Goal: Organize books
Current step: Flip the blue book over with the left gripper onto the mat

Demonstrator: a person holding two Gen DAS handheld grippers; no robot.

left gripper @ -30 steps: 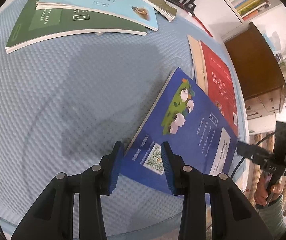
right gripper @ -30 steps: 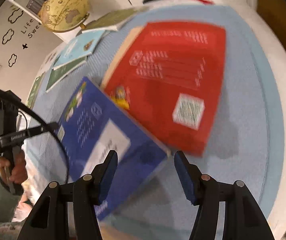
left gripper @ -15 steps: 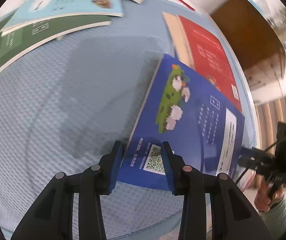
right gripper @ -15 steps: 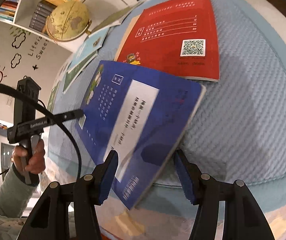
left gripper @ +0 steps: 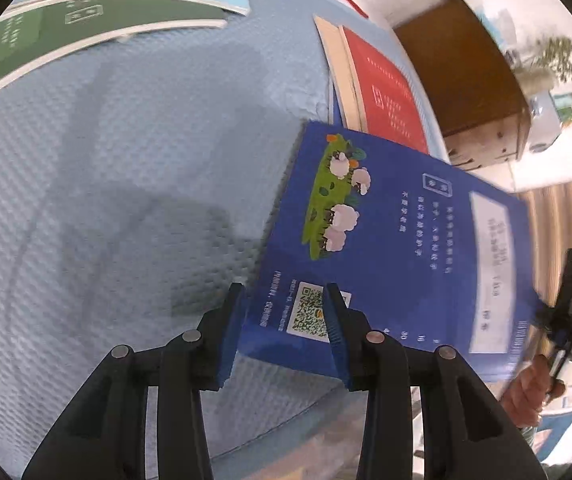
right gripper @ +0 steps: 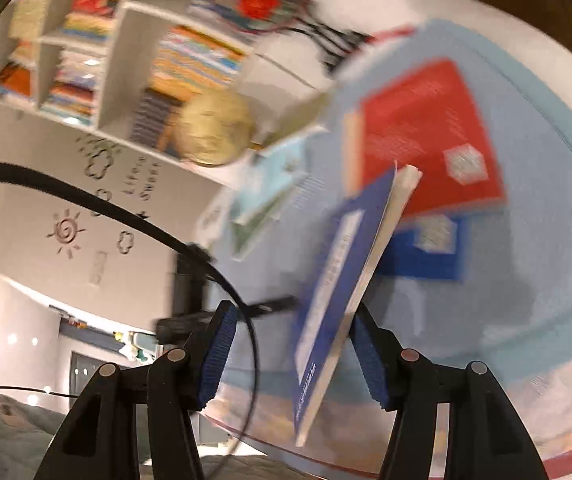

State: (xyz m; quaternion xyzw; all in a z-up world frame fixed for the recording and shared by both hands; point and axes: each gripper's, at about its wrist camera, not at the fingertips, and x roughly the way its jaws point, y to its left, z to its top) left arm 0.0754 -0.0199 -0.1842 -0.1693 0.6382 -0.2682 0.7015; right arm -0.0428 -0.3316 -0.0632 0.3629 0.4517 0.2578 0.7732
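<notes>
The left gripper [left gripper: 284, 330] straddles the near corner of the blue book [left gripper: 398, 240], jaws half spread; its pads look to be just beside the cover, not pinching. The right gripper [right gripper: 290, 354] is also half spread, the book's far edge standing tilted between its jaws and leaning on the right pad; through the blur, a true grip seems doubtful. The book hangs off the table's [left gripper: 106, 200] edge, long axis running across from hand to hand, the red book [left gripper: 386, 92] just beyond
</notes>
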